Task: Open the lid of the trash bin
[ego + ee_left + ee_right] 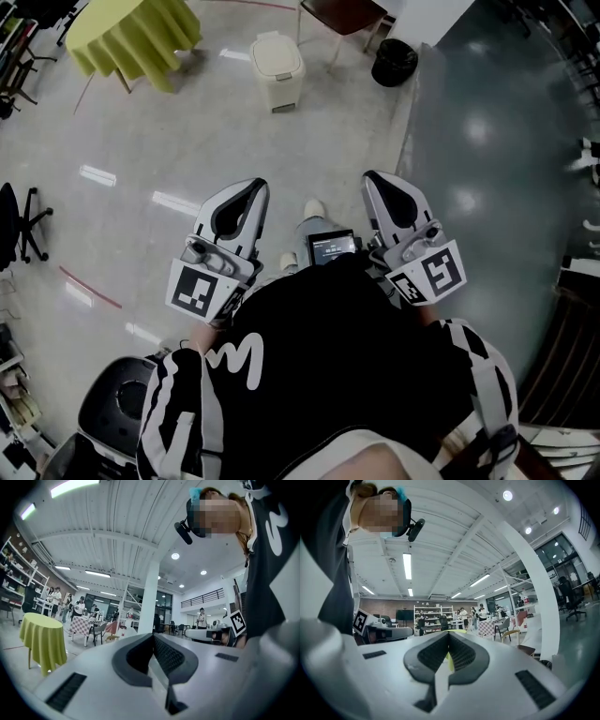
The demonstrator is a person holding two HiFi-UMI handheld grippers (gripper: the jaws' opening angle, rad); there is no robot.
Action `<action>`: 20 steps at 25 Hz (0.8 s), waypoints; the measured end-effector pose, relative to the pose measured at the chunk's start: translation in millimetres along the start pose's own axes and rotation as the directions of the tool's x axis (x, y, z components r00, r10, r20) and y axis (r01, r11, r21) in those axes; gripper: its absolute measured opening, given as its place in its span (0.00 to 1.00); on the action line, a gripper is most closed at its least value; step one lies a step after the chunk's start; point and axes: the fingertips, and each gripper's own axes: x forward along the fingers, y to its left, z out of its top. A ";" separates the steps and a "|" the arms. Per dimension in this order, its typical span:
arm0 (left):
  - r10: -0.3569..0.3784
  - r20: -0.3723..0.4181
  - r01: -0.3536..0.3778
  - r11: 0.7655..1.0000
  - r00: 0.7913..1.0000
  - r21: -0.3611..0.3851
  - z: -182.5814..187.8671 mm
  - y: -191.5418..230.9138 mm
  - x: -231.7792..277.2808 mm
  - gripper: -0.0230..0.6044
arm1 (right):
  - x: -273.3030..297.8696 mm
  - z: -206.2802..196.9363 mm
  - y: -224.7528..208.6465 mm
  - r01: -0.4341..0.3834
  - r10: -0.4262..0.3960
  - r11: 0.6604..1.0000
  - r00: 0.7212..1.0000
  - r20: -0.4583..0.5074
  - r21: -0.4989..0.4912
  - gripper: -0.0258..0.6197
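Task not yet under way: the person stands well apart from the cream trash bin [281, 89], which sits far ahead on the pale floor [141, 159], near its border with darker flooring, its lid [275, 54] down. The left gripper [255, 187] and right gripper [375, 180] are held at the waist, both pinched together and empty. The next move probably calls for walking up and reaching for the lid

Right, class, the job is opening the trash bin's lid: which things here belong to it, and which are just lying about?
For the job: cream trash bin, lid down; left gripper and right gripper, both shut and empty.
Just lying about: yellow-clothed table; black round container; black office chair.
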 end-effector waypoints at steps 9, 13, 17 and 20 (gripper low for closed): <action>0.019 -0.003 -0.019 1.000 1.000 -0.008 4.3 38.9 58.2 0.05 | 50.6 6.5 -53.8 -0.026 0.027 0.999 0.999 -0.023 0.019 0.05; 0.030 -0.009 -0.030 1.000 0.999 -0.007 2.4 53.8 77.8 0.05 | 71.2 4.5 -72.7 -0.038 0.039 0.999 0.999 -0.028 0.023 0.05; 0.045 -0.014 -0.045 0.999 0.999 0.001 4.7 72.5 100.5 0.05 | 93.2 9.0 -93.5 -0.051 0.052 0.998 0.998 -0.027 0.027 0.05; 0.055 -0.016 -0.055 0.998 0.998 -0.006 7.8 85.3 117.5 0.05 | 106.8 12.3 -107.3 -0.057 0.058 0.998 0.998 -0.034 0.032 0.05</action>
